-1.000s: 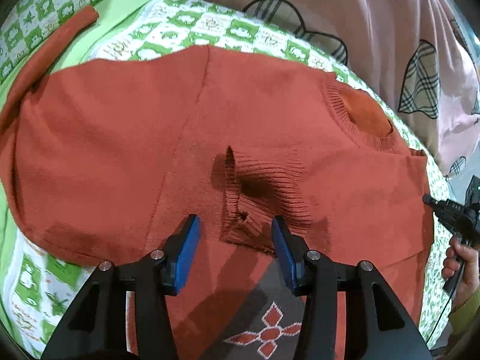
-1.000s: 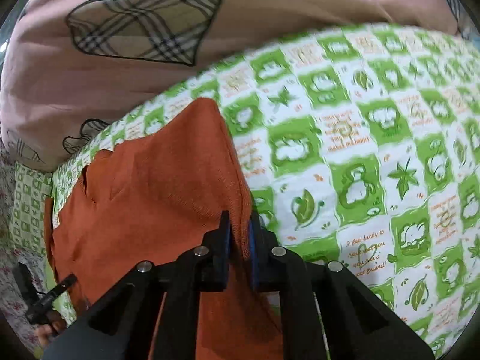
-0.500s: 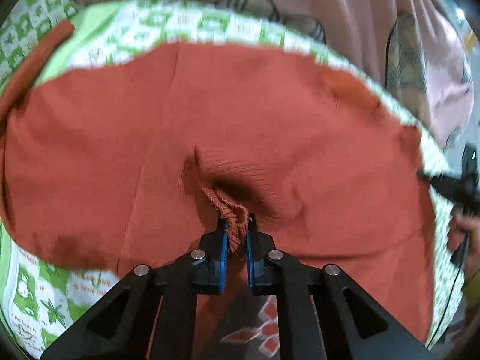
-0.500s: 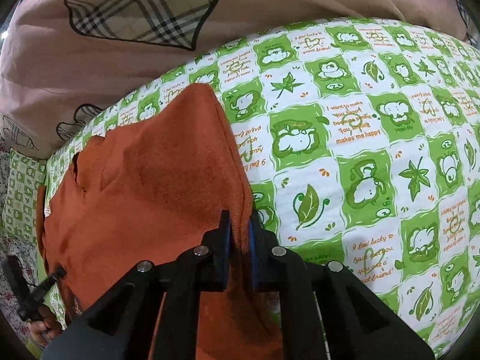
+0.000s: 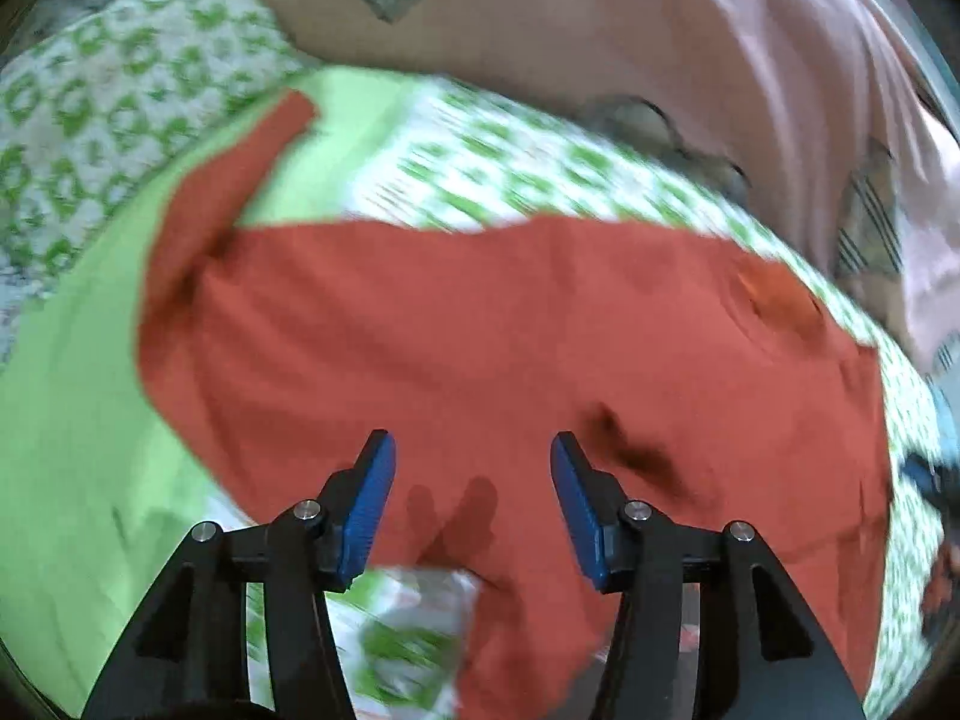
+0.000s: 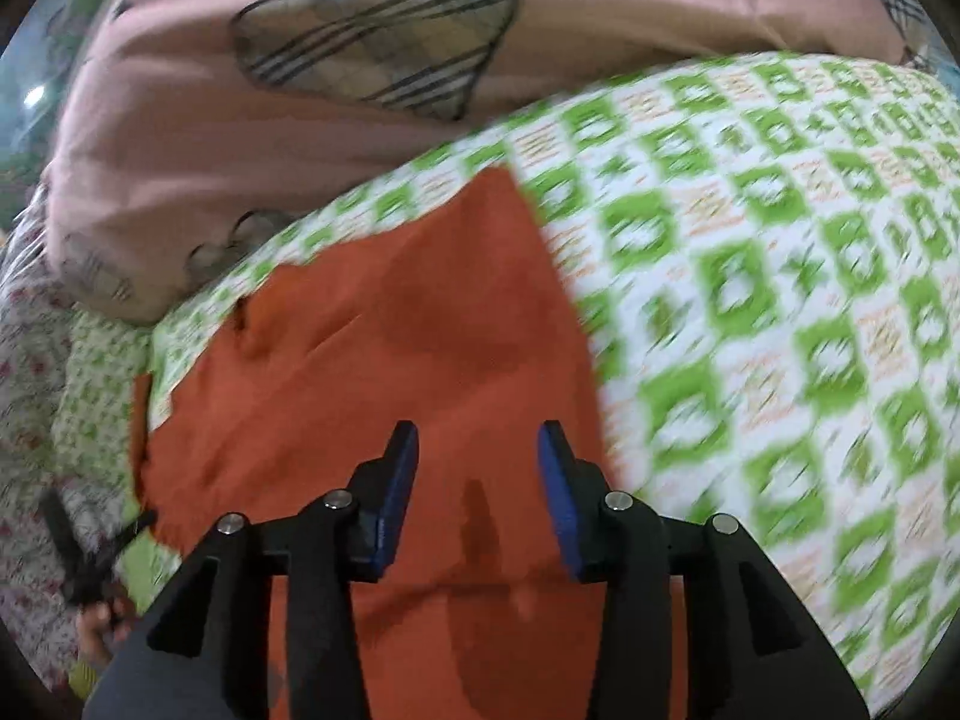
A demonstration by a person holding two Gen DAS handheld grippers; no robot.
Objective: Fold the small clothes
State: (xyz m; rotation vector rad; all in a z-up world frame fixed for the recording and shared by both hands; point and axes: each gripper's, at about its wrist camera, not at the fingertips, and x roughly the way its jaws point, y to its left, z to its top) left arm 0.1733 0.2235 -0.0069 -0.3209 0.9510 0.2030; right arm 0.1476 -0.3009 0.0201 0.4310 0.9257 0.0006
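Both tools are opening now, nothing pinched: left tool (image 5: 474, 501) and right tool (image 6: 477, 495) hover over the sweater (image 5: 480, 330), which is spread flat on the bed (image 6: 780, 300).

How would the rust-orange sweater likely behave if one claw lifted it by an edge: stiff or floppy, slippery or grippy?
Probably floppy: the sweater lies flat and follows the bedsheet under it, so a lifted edge would likely drape and sag. The fabric looks matte rather than shiny, so it should grip instead of sliding. It seems unlikely to roll or tip.
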